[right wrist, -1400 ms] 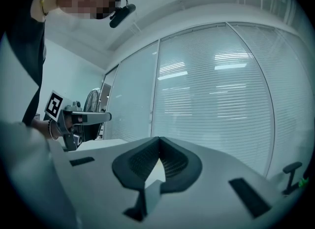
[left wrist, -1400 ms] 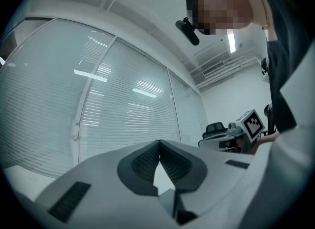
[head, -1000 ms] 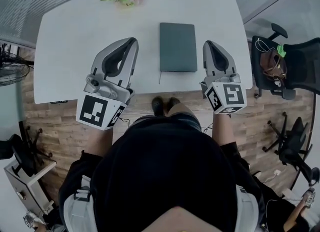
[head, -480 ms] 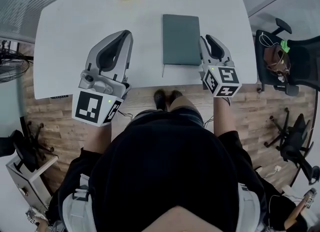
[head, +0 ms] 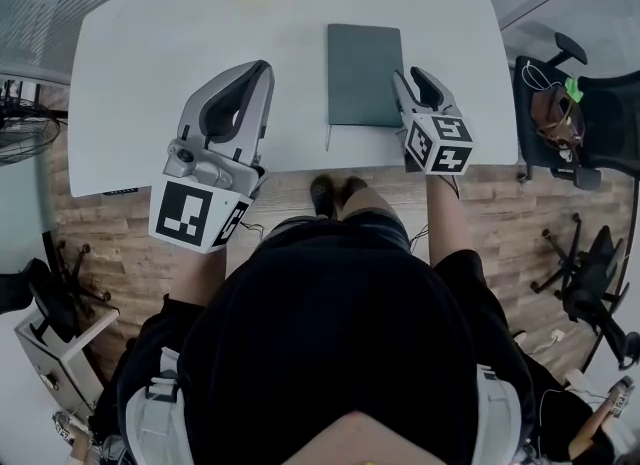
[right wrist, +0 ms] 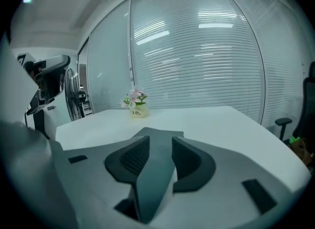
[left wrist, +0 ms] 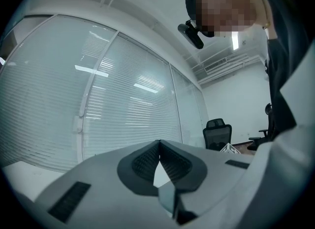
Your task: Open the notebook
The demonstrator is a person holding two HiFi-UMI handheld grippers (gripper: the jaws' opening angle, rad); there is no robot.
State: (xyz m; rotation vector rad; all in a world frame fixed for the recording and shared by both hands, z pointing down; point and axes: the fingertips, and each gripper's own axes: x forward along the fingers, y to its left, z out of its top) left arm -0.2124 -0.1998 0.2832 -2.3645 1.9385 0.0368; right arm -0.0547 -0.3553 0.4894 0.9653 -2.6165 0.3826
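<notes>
Newly opened right claw (head: 408, 77) straddles notebook (head: 362, 73).

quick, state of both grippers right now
Left gripper: shut, empty.
Right gripper: open, jaws just been opening; dark green rectangular notebook shows in the gap, not gripped.

Notebook (head: 362, 63) edge behind right gripper (head: 412, 77)

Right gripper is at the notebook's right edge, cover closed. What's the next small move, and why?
Probably close the right gripper gently on that edge, aiming to catch only the cover. Its jaws have just been opening and now stand apart, with the edge of the closed notebook in the gap and the pads not pressing it. The left gripper is shut and off to the side, so it adds nothing here.
</notes>
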